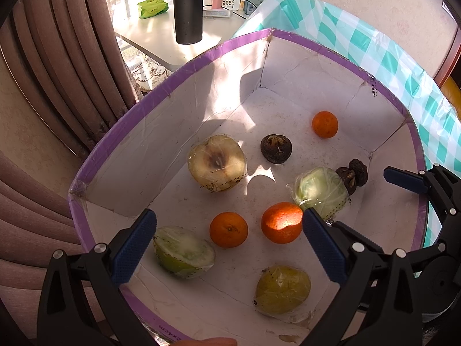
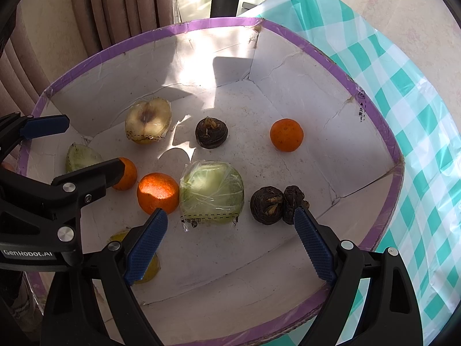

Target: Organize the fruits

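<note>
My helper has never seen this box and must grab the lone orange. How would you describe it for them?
Start with the white box with the purple rim. Look to its far right area, near the wall beside the checked cloth. The lone orange sits there with bare floor all around it, while the other two oranges lie close together beside a wrapped green fruit.

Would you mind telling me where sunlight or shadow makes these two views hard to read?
Left wrist: a sun patch glares on the middle orange and the box wall washes out. Right wrist: the same orange glares, and a dark shadow crosses the back wall.
</note>
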`<state>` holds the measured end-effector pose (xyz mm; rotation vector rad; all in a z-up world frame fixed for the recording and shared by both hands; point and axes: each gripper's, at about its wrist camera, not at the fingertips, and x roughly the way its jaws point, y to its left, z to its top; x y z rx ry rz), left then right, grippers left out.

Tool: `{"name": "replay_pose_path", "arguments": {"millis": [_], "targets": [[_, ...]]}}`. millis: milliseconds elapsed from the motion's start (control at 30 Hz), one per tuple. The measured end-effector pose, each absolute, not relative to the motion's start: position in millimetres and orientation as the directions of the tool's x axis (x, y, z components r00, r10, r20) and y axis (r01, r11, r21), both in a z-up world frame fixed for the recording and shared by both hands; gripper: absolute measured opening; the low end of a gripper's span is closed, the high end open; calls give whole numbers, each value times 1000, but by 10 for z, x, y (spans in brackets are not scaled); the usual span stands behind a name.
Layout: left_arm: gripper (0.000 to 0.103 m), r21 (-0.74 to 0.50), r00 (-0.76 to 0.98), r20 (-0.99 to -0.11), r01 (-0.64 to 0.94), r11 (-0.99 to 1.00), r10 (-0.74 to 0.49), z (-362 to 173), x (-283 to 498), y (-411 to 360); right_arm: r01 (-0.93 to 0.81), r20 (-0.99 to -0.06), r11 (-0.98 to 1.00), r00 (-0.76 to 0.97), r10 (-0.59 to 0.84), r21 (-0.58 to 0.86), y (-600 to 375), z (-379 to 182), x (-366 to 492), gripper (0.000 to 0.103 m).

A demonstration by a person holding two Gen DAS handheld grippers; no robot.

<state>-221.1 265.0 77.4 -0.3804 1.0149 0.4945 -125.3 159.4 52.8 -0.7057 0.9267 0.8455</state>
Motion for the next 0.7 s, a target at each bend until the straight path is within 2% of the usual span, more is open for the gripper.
{"name": "replay_pose_path", "arguments": {"millis": [700], "targets": [[101, -53, 425, -876, -556, 829, 229, 751, -2202, 2644, -855, -886, 494, 343, 314, -156, 1607, 533, -1263, 86]]}}
